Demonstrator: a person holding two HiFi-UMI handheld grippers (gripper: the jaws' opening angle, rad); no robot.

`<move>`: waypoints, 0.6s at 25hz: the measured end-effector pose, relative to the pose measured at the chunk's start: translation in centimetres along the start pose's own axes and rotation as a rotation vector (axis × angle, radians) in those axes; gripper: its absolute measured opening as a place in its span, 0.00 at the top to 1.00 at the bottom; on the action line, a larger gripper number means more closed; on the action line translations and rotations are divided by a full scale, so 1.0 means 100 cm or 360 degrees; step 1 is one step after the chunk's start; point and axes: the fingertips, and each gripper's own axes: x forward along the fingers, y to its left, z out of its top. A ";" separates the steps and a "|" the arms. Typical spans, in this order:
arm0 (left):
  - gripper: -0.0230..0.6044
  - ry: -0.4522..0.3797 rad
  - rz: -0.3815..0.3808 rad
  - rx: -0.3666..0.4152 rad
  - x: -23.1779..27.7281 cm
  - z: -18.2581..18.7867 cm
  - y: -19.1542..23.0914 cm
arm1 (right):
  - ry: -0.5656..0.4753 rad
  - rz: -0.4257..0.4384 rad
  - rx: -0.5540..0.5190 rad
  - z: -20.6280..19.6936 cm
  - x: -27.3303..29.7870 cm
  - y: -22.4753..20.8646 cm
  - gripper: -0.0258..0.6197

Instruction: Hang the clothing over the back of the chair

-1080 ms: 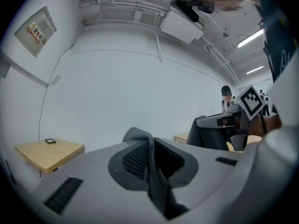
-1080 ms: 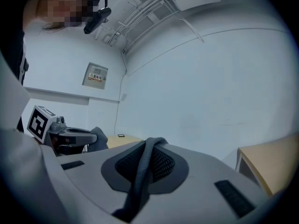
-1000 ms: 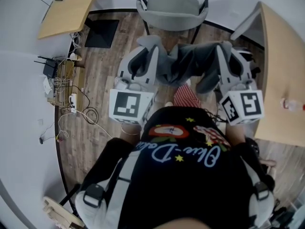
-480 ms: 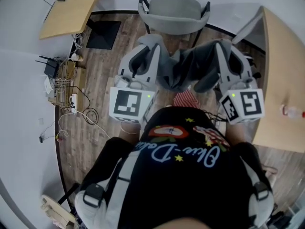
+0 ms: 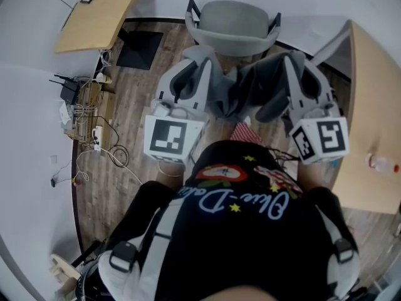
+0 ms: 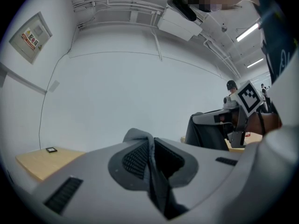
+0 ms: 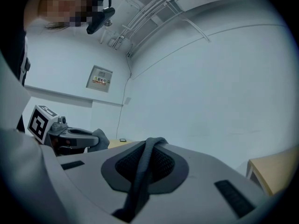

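Note:
A grey garment (image 5: 241, 89) hangs stretched between my two grippers, just in front of the grey chair (image 5: 233, 22) at the top of the head view. My left gripper (image 5: 202, 58) is shut on one end of it; the fabric (image 6: 150, 158) is pinched between the jaws and bunches above the tips. My right gripper (image 5: 293, 59) is shut on the other end, where a dark fold of the garment (image 7: 145, 160) runs up between its pads. Both grippers point level toward the chair. The right gripper (image 6: 223, 119) shows in the left gripper view with cloth drooping from it.
A wooden table (image 5: 100, 14) stands at the far left and another (image 5: 369, 105) at the right, with a bottle (image 5: 379, 163) on it. A black mat (image 5: 141, 42) lies beside the chair. Cables and a router (image 5: 78, 105) line the left wall.
Both grippers, with the garment between them, have come closer to the chair. The chair sits lower in the head view and the garment's far edge is near its seat.

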 end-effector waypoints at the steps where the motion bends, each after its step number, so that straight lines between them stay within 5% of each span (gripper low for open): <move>1: 0.91 -0.0004 0.0005 0.0003 0.003 0.002 0.002 | -0.0006 0.0009 -0.0006 0.003 0.004 -0.001 0.94; 15: 0.91 -0.0008 0.0068 0.0015 0.056 0.013 0.034 | -0.0046 0.0104 -0.0048 0.021 0.066 -0.031 0.94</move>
